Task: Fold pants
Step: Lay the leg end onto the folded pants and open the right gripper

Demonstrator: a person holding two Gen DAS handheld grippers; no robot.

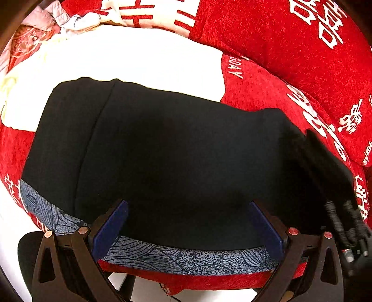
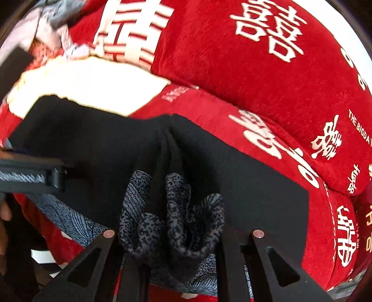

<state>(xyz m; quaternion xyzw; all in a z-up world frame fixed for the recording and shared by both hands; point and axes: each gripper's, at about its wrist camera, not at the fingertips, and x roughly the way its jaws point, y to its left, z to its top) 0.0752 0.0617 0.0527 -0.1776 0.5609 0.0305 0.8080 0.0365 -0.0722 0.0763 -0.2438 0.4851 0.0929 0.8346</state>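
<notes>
Black pants [image 1: 176,148] with a grey patterned band [image 1: 186,257] lie folded flat on a red sofa seat. My left gripper [image 1: 188,223] is open over their near edge, blue pads [image 1: 111,230] apart, nothing between them. My right gripper [image 2: 172,244] is shut on a bunched piece of the pants' grey patterned band [image 2: 172,223], black cloth [image 2: 209,158] rising in folds from it. The right gripper also shows at the right edge of the left wrist view [image 1: 344,223]. The left gripper's body [image 2: 30,176] shows at the left of the right wrist view.
Red cushions with white characters [image 1: 290,46] stand behind and to the right. A white cloth patch [image 1: 130,60] lies on the seat beyond the pants. Crumpled pale clothes [image 1: 69,21] sit at the far left. White floor [image 1: 11,223] lies below the seat's front edge.
</notes>
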